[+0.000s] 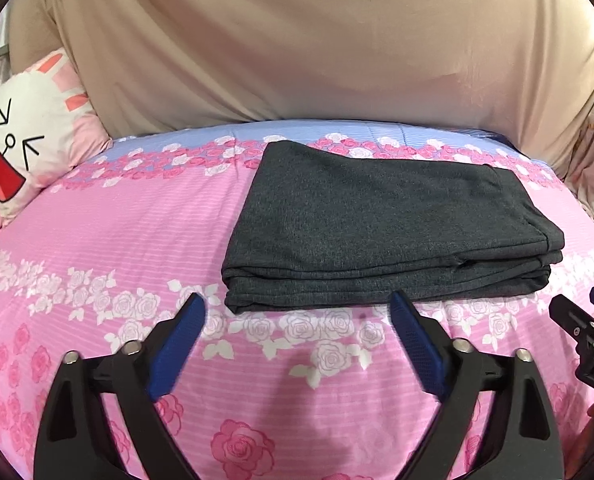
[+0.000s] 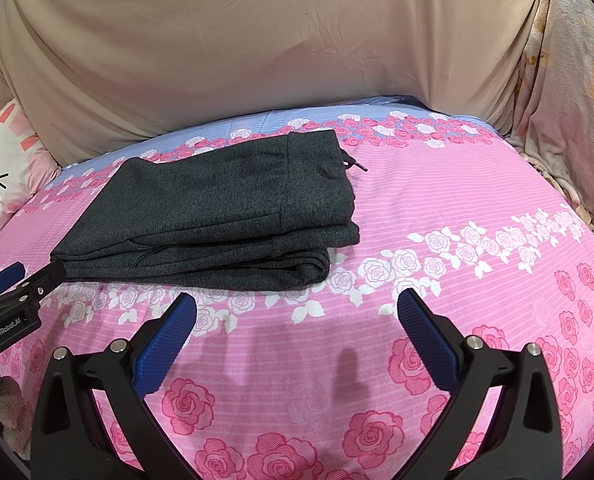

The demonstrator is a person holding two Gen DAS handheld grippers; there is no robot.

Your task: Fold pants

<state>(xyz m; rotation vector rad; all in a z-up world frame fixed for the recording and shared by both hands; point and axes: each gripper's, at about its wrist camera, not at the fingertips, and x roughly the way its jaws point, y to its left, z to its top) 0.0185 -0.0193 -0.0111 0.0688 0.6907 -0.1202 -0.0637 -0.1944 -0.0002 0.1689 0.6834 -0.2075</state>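
The dark grey pants (image 1: 381,224) lie folded in a flat stack of several layers on the pink rose-print bedspread (image 1: 137,240). They also show in the right wrist view (image 2: 217,216), with the waistband and a drawstring at the far right end. My left gripper (image 1: 297,308) is open and empty, just in front of the stack's near edge. My right gripper (image 2: 297,304) is open and empty, in front of the stack's right end. Each gripper shows at the edge of the other's view: the right one (image 1: 585,316) and the left one (image 2: 13,280).
A beige sheet (image 1: 317,48) covers the backrest behind the bed. A white and pink cartoon rabbit pillow (image 1: 29,140) lies at the far left. A pale floral cloth (image 2: 569,92) hangs at the far right. A blue band of the bedspread (image 2: 317,118) runs behind the pants.
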